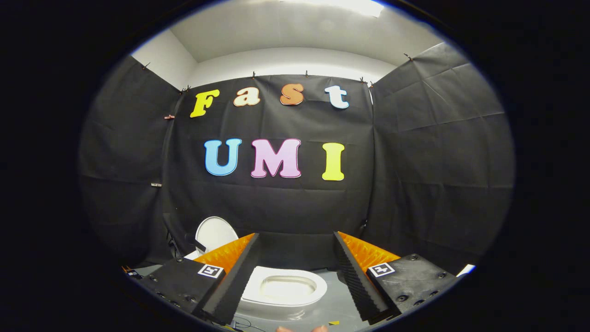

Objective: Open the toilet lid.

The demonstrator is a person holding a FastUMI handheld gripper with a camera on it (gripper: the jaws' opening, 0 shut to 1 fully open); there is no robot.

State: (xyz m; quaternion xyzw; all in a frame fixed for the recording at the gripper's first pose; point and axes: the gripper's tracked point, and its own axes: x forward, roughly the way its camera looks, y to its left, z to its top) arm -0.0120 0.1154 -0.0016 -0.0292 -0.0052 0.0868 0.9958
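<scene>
One toilet (285, 288) between the spread hand-held gripper (295, 276) fingers, lid (213, 234) apparently raised.

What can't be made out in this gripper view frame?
- Toilet, gripper view: the bowl's left side is hidden behind the left finger; its base is cut off below.
- Toilet lid: it stands raised, but its lower part and hinge are hidden behind the left finger.
- Gripper: fingers wide apart, holding nothing.
- Pale bits at the bottom edge: cut off, cannot tell what they are.
</scene>
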